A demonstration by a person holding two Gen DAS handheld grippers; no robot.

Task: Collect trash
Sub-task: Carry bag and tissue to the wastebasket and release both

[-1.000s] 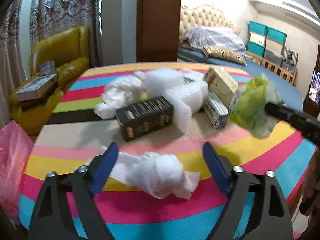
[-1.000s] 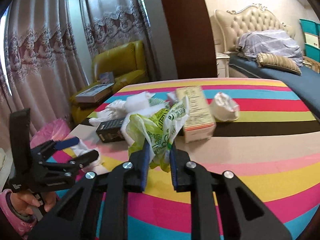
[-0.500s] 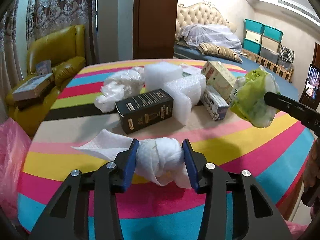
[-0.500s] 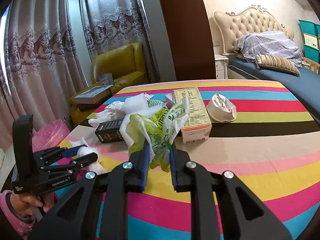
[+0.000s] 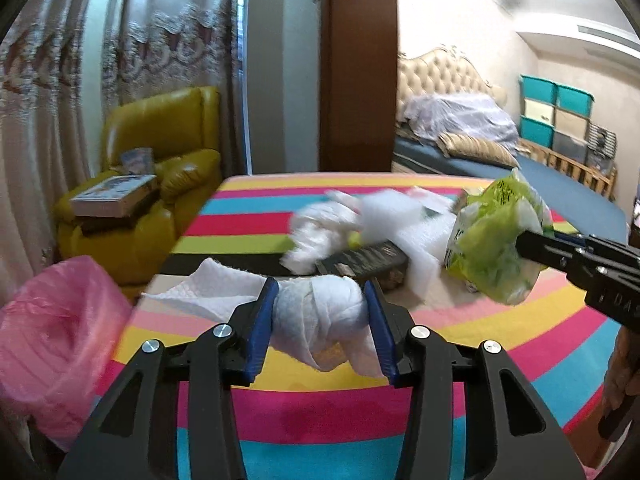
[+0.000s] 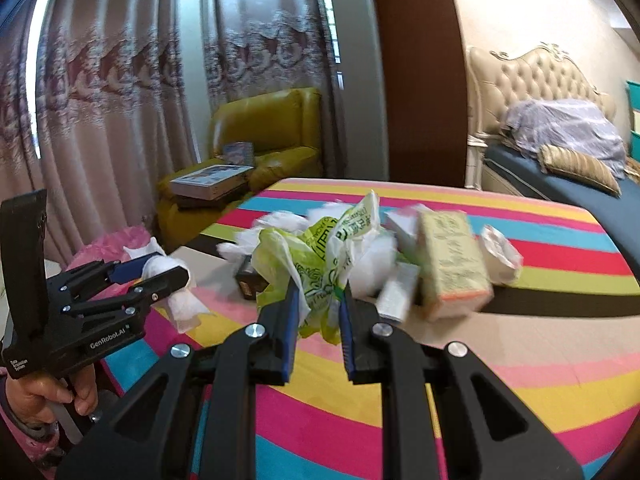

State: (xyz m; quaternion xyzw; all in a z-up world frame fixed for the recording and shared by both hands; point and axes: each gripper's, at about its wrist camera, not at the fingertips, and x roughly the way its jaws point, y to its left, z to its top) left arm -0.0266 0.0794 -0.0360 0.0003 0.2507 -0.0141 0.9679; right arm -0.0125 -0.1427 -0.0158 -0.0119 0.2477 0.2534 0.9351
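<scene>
1. Bedroom setting: a striped tablecloth point(image 5: 460, 332) in pink, yellow, blue and red covers the table, with lace curtains point(image 6: 120, 80) and a tufted bed headboard point(image 6: 532, 76) behind.
2. The left gripper point(image 5: 322, 312) has its blue-padded jaws closed partway on a wad of white paper towel point(image 5: 320, 320); a loose flap of the towel trails out to the left, and the wad looks lifted off the cloth.
3. The right gripper point(image 6: 318, 300) has its jaws pressed nearly together on a crumpled green-and-white plastic bag point(image 6: 320, 252), which bunches up above the fingers.
4. From the left wrist view, the bag hangs above the cloth at the right, just in front of the heap.
5. Beyond both grippers a heap of trash lies on the table: white bubble wrap point(image 5: 396, 212), a crumpled white bag point(image 5: 320, 232), and a dark box point(image 5: 368, 260) lying flat.
6. A pale green carton point(image 6: 452, 260) lies to the right of the heap, with a small white wad point(image 6: 500, 252) just beside it.
7. A pink plastic bag point(image 5: 56, 336) sits open off the table's left edge, near the left gripper.
8. A yellow leather armchair point(image 5: 156, 176) stands by the curtains with a flat box point(image 5: 116, 196) on it.
</scene>
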